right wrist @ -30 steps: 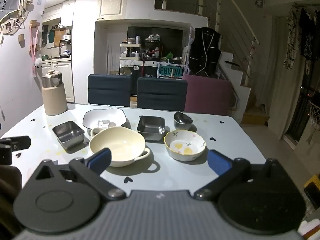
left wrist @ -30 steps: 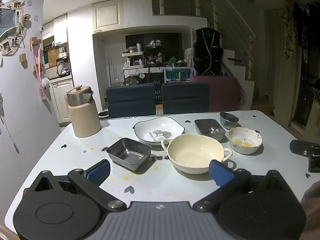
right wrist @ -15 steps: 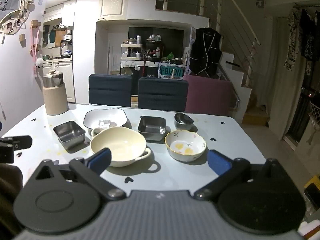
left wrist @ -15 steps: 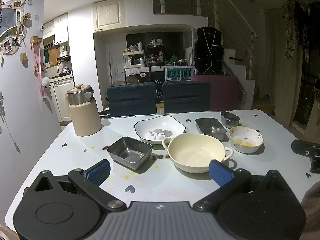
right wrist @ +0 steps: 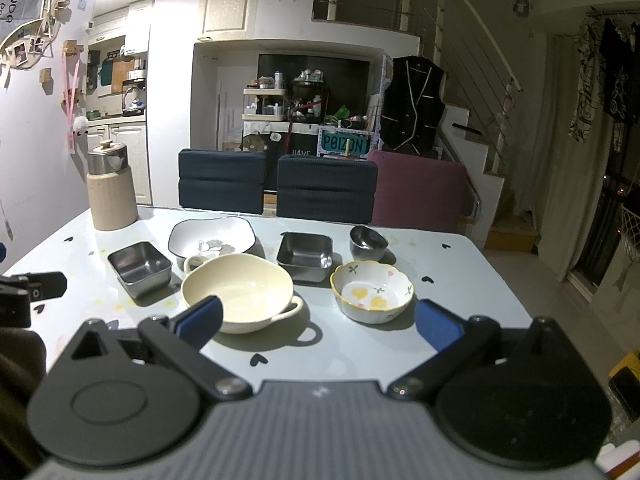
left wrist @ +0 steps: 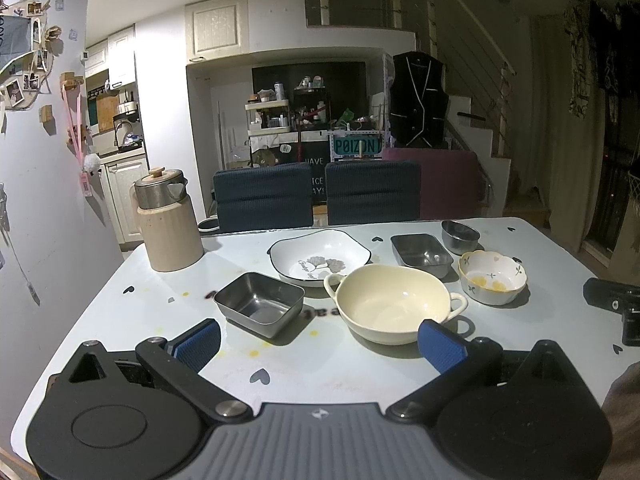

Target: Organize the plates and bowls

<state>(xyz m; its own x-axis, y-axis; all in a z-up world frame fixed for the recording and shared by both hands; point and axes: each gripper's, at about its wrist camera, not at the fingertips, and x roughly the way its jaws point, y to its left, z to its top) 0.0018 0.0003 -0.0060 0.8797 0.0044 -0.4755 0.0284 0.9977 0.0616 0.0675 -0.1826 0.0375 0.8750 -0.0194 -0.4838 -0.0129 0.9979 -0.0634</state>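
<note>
Bowls crowd the table (left wrist: 120, 320) beyond both wide-spread, empty grippers, cream bowl (left wrist: 394, 304) nearest, kettle (left wrist: 168, 224) far left.

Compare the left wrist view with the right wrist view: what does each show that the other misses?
Only the left wrist view shows the right gripper at its right edge and its own open left gripper. Only the right wrist view shows the floor beyond the table's right edge. Both share the cream two-handled bowl, floral bowl, white plate, three steel containers and the beige jug.
</note>
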